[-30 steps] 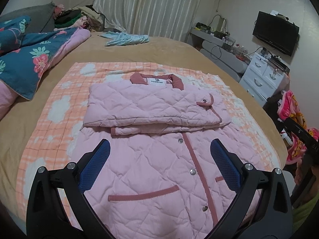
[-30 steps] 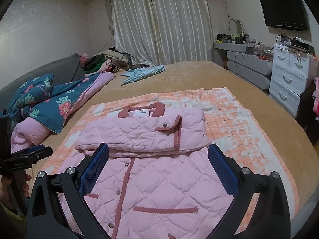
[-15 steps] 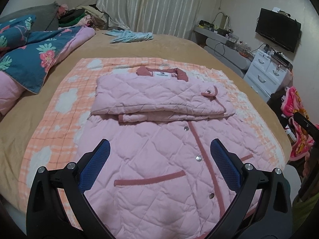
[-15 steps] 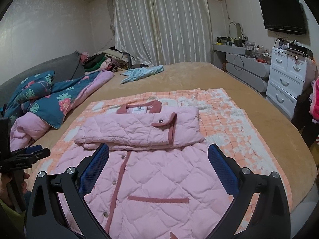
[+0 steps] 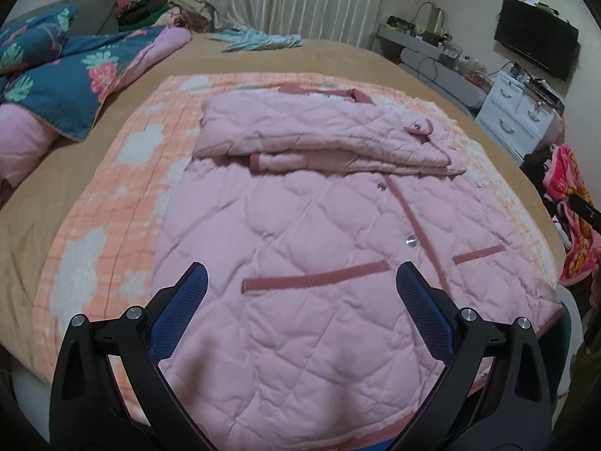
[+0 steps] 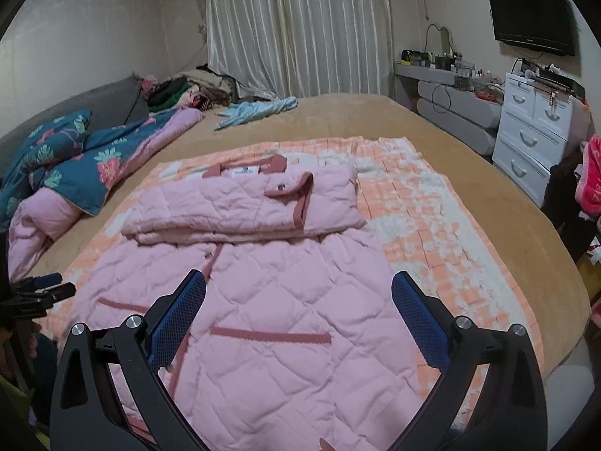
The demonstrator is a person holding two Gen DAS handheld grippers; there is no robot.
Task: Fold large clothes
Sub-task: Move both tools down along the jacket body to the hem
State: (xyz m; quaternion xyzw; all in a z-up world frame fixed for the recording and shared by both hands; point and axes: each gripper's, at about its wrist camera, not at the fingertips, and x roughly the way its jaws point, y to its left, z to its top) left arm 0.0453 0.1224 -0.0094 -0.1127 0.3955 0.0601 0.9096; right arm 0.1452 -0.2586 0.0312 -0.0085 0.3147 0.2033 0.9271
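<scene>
A pink quilted jacket (image 5: 300,233) with darker pink trim lies flat on an orange and white checked blanket (image 5: 124,173) on the bed. Its sleeves (image 5: 323,139) are folded across the chest below the collar. The jacket also shows in the right wrist view (image 6: 270,300). My left gripper (image 5: 300,304) is open and empty, low over the jacket's hem. My right gripper (image 6: 298,310) is open and empty over the lower right of the jacket. The left gripper's tip shows at the left edge of the right wrist view (image 6: 41,289).
A floral blue quilt (image 6: 90,158) and pink bedding lie on the bed's left. A light blue garment (image 6: 259,111) lies at the far end. A white drawer unit (image 6: 533,135) and a pile of clothes (image 5: 571,203) stand on the right.
Both grippers have moved closer and lower toward the jacket's hem. Both stay open. The jacket has not moved.
</scene>
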